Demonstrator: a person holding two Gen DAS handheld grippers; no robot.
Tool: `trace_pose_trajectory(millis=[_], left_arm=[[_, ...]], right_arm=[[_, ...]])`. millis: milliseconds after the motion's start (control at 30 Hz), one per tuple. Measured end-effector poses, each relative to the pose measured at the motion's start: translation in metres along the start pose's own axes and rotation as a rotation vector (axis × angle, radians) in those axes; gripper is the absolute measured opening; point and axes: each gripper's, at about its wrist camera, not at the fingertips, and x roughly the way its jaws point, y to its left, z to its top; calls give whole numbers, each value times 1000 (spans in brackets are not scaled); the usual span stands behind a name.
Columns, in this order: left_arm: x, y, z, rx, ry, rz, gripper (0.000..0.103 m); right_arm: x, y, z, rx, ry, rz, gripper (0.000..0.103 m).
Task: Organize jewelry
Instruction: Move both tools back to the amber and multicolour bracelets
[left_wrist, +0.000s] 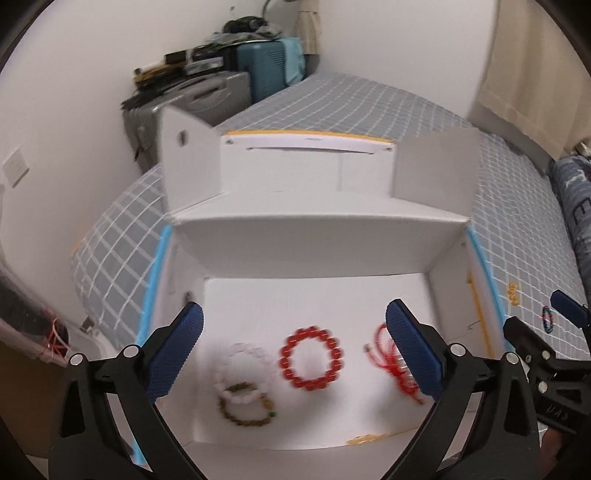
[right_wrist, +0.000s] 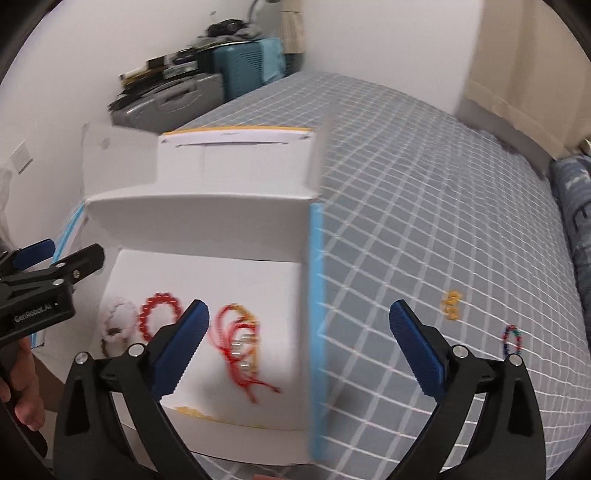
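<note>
Above the white box (left_wrist: 295, 254) on the bed (right_wrist: 424, 206), both the left gripper (left_wrist: 295, 347) and right gripper (right_wrist: 299, 347) hang with fingers spread wide, gripping nothing. Inside lie a red bead bracelet (left_wrist: 311, 359), white bead bracelet (left_wrist: 242, 373) and red cord (right_wrist: 240, 343)

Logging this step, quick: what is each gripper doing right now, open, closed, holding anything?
Left gripper: open, holding nothing, above the bracelets in the white box.
Right gripper: open, holding nothing, over the box's blue edge.

A grey checked bedcover (right_wrist: 424, 192) is spread over the bed, with grey and teal suitcases (left_wrist: 236, 85) stacked against the white wall (left_wrist: 74, 74).
</note>
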Motion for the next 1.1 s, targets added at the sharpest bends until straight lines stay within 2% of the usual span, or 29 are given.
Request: trace_pose_trajectory(millis=[167,433,633,833,1100], left_arm=[[4,-53,10,44,-3,-71,97],[20,-183,8,177,7,-183,97],[49,-274,-2,255,74,-243,97],[86,-333,-11,279,140,-277,97],[132,-378,-24,327,159,-262,97]], right_arm=[[-5,-55,-4,49,5,-76,94],[-18,-168,-17,176,16,-158,94],[-9,-249,-35,273,76,-218,94],[6,-307,-66,361,122,-223,94],[31,-341,-91,402,135,-214,94]])
